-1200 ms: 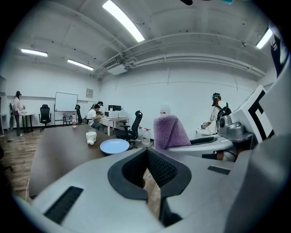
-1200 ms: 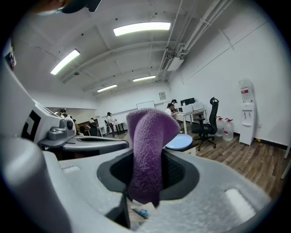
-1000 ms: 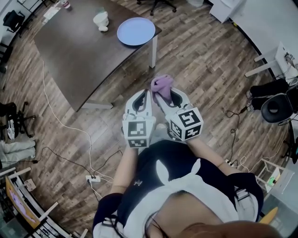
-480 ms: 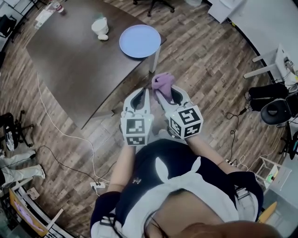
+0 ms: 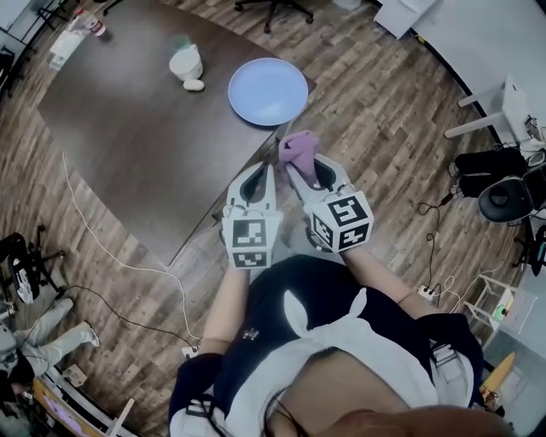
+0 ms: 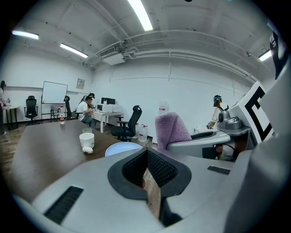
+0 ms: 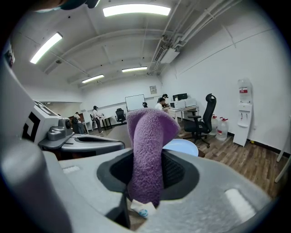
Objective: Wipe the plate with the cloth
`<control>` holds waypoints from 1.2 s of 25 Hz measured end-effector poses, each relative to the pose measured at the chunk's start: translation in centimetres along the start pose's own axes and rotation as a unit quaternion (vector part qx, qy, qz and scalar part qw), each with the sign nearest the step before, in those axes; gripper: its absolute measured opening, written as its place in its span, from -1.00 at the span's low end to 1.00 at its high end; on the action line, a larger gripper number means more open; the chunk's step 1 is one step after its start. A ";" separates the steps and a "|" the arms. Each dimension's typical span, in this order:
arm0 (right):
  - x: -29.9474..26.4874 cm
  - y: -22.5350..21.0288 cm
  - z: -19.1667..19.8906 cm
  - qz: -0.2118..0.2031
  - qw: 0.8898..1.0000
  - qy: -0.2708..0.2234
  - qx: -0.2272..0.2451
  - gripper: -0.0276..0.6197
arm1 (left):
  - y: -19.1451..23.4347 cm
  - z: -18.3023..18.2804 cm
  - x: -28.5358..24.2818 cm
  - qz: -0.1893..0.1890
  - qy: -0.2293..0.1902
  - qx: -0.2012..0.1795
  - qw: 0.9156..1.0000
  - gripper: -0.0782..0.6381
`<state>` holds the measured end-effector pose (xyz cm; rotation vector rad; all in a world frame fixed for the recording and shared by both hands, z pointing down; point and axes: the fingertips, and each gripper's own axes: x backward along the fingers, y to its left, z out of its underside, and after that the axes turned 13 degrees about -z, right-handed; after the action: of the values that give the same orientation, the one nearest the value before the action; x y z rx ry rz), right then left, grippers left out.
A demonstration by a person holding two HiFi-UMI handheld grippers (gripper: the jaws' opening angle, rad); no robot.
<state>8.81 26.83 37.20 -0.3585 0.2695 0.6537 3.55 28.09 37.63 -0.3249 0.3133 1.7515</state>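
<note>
Cloth of purple fleece (image 5: 298,150) stands pinched upright in the right gripper (image 5: 304,167), whose jaws are clenched on its lower half while the free end flops over above them, as the right gripper view shows close up. The left gripper (image 5: 269,171), held just beside it at the same level, has its jaws pressed together at the tips with nothing between them. Both tools are carried by a person above the wood-plank floor (image 5: 375,111), just off the near edge of a dark table (image 5: 128,136). The pale blue plate (image 5: 268,91) lies flat at that table's near corner, ahead of the grippers and apart from the cloth, which does not touch it. Farther in on the tabletop, to the plate's left, stands a white cup (image 5: 185,62) with a small white object (image 5: 194,84) just beside it. A bottle (image 5: 92,26) stands at the far end of the table.
</note>
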 end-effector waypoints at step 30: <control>-13.5 -10.9 -6.1 0.024 0.992 0.081 0.093 -0.48 | 9.0 -2.2 -14.9 -0.011 0.060 0.018 0.998 -0.77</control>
<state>4.58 9.05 39.04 -0.2271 0.4907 0.6425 -2.21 12.04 41.57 -0.4069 0.4255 1.7062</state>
